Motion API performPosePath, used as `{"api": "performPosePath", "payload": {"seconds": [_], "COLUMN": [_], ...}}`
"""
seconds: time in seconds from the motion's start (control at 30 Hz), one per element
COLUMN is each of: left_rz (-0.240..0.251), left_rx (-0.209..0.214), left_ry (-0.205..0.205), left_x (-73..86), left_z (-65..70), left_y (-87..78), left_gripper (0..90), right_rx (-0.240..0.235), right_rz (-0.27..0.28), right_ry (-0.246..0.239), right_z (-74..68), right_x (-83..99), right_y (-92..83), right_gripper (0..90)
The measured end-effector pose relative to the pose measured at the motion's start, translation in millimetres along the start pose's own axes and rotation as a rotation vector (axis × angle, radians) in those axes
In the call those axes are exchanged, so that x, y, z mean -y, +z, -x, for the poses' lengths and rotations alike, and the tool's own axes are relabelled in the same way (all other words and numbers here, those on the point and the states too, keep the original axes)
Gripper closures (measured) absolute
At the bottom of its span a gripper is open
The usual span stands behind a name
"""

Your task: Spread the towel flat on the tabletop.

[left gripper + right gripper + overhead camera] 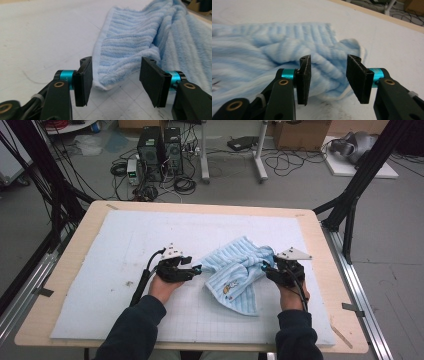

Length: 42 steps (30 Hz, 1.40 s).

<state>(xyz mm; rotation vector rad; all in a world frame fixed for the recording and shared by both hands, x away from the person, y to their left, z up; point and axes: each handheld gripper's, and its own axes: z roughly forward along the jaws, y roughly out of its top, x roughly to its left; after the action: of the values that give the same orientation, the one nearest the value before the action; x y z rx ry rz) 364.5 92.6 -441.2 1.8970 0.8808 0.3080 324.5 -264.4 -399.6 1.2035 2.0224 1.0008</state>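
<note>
A light-blue striped towel (235,272) lies crumpled on the pale gridded mat (125,235), with a small cartoon patch near its front edge. My left gripper (197,269) sits at the towel's left side, jaws open. In the left gripper view the towel's hemmed corner (120,62) lies just beyond and between the open pads of the left gripper (116,61), untouched. My right gripper (265,266) is at the towel's right end. In the right gripper view a thick fold of the towel (274,55) bulges just past the open right gripper (329,58), and its pads do not press on it.
The mat covers a wooden table (65,270) with bare margins all round. Black frame struts (350,205) rise at the right, and more stand at the left. Computer towers (160,150) and cables lie on the floor beyond the far edge.
</note>
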Motion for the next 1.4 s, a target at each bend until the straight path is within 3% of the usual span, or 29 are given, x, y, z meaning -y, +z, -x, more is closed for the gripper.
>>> {"api": "performPosePath", "payload": {"seconds": [0.13, 0.23, 0.3, 0.37, 0.4, 0.47, 0.67, 0.73, 0.93, 1.17, 1.27, 1.4], "left_rz": [-0.063, -0.104, -0.118, -0.129, -0.132, -0.123, -0.073, -0.084, -0.039, 0.002, 0.018, 0.033], "left_rx": [0.0, -0.012, -0.009, -0.022, -0.027, -0.049, -0.124, -0.135, -0.176, -0.244, -0.261, -0.266], "left_ry": [0.019, 0.034, 0.047, 0.08, 0.079, 0.082, -0.006, 0.009, -0.028, -0.071, -0.083, -0.09], "left_x": [-0.9, -1.3, -1.9, -2.0, -2.4, -3.0, -7.3, -7.9, -10.4, -13.6, -14.8, -14.2], "left_z": [4.9, 6.2, 6.7, 7.6, 6.8, 4.2, -20.5, -25.4, -40.3, -66.4, -76.1, -83.3], "left_y": [17.1, 24.4, 25.9, 26.7, 26.7, 25.5, 12.2, 10.5, -0.2, -19.0, -26.0, -32.2], "left_gripper": [40.8, 46.4, 58.8, 81.6, 85.5, 86.7, 86.9, 86.8, 86.8, 86.8, 86.9, 86.9], "right_rx": [-0.039, -0.062, -0.074, -0.09, -0.098, -0.113, -0.144, -0.155, -0.198, -0.239, -0.247, -0.288], "right_rz": [0.015, 0.003, -0.008, -0.017, -0.026, -0.032, -0.06, -0.062, -0.093, -0.156, -0.198, -0.2], "right_ry": [-0.029, -0.057, -0.082, -0.097, -0.098, -0.104, -0.111, -0.12, -0.137, -0.198, -0.212, -0.203], "right_z": [-11.5, -20.0, -25.3, -29.6, -31.7, -34.6, -42.1, -44.5, -56.1, -72.4, -75.6, -74.1], "right_x": [3.9, 8.2, 11.8, 15.7, 17.5, 21.0, 29.0, 29.9, 32.1, 34.5, 37.8, 40.2], "right_y": [-12.3, -17.8, -19.4, -19.8, -19.6, -18.5, -16.4, -15.8, -11.9, -5.5, -1.7, -3.4], "right_gripper": [52.9, 52.9, 52.9, 52.9, 52.9, 52.9, 53.1, 53.1, 53.1, 53.3, 59.4, 75.7]}}
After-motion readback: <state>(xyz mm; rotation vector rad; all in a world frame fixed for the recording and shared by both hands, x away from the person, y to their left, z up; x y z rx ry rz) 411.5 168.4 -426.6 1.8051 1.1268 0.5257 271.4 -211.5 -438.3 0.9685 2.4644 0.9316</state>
